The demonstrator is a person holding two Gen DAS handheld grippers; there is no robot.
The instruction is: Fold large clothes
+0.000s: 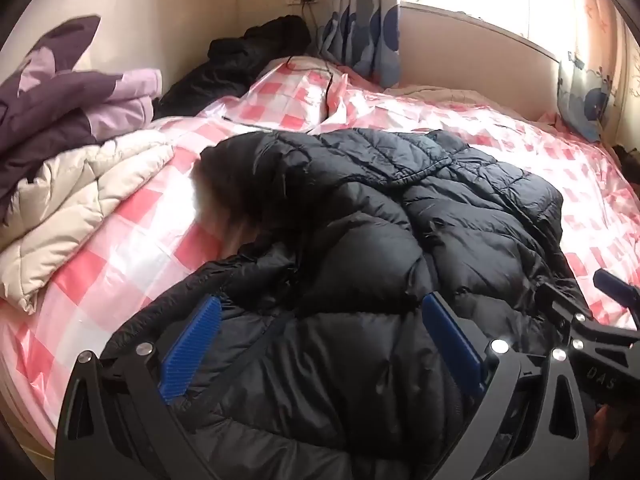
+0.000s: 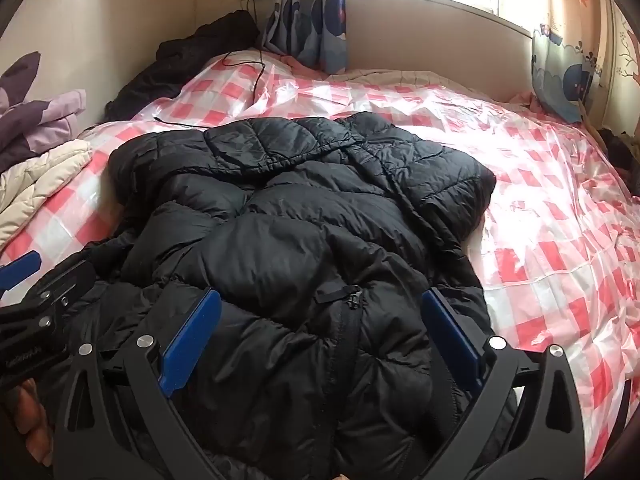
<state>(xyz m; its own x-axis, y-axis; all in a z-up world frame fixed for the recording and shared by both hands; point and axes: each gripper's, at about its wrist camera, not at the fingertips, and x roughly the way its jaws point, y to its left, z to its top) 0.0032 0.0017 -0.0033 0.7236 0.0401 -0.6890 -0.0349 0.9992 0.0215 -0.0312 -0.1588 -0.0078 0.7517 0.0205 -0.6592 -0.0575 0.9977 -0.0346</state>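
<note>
We had the black down jacket point(image 2: 296, 248) spread across the bed point(image 2: 552, 264) to give us folding room. Our left hand-held gripper point(image 1: 320, 344) and right hand-held gripper point(image 2: 320, 340) hovered over its near edge, jaws wide apart, gripping nothing.

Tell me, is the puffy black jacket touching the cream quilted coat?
Apart. In the right wrist view, a strip of pink checked bed cover shows between the puffy black jacket and the cream quilted coat.

puffer jacket point(image 2: 288, 232): quilted, slight sheen | bed cover point(image 2: 540, 240): glossy checked plastic
</note>
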